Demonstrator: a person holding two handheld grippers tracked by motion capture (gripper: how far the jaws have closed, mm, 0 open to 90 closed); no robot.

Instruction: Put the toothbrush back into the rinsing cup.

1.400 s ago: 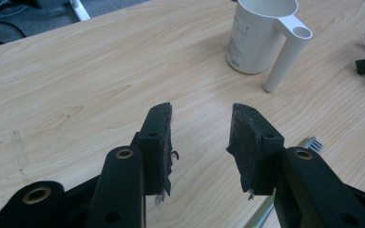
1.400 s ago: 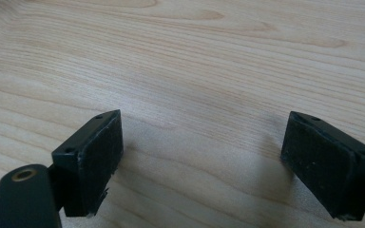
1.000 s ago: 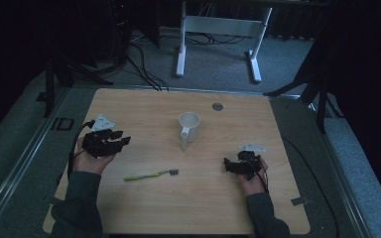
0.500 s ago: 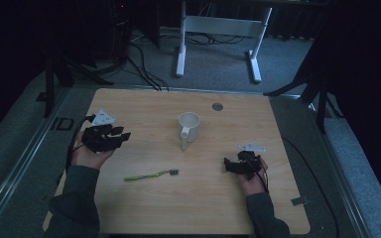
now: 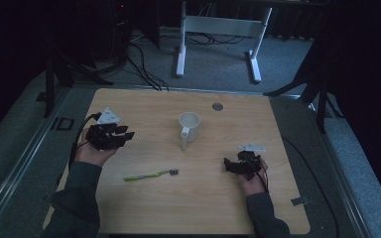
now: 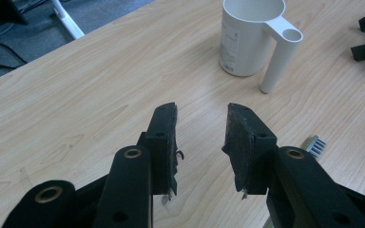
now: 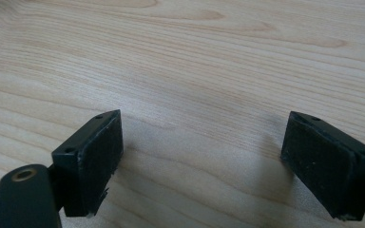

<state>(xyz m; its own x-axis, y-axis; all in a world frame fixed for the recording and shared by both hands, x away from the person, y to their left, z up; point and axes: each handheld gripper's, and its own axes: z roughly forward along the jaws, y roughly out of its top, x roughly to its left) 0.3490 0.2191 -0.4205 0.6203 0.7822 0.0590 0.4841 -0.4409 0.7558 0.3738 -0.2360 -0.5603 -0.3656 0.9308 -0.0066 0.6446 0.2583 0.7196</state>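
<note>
With nothing between its part-open jaws, the left gripper is narrowing them and aiming at the white mug, while the right gripper, gaping empty, is waiting just right of the mug.

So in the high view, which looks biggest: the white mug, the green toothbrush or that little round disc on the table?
1. White mug, bulkiest, handle included.
2. Green toothbrush, longer than the mug but very thin, so the two are close.
3. Round disc, clearly smallest, though it lies farthest from the camera.

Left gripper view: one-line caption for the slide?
Open left gripper over wooden table, white mug ahead.
</note>
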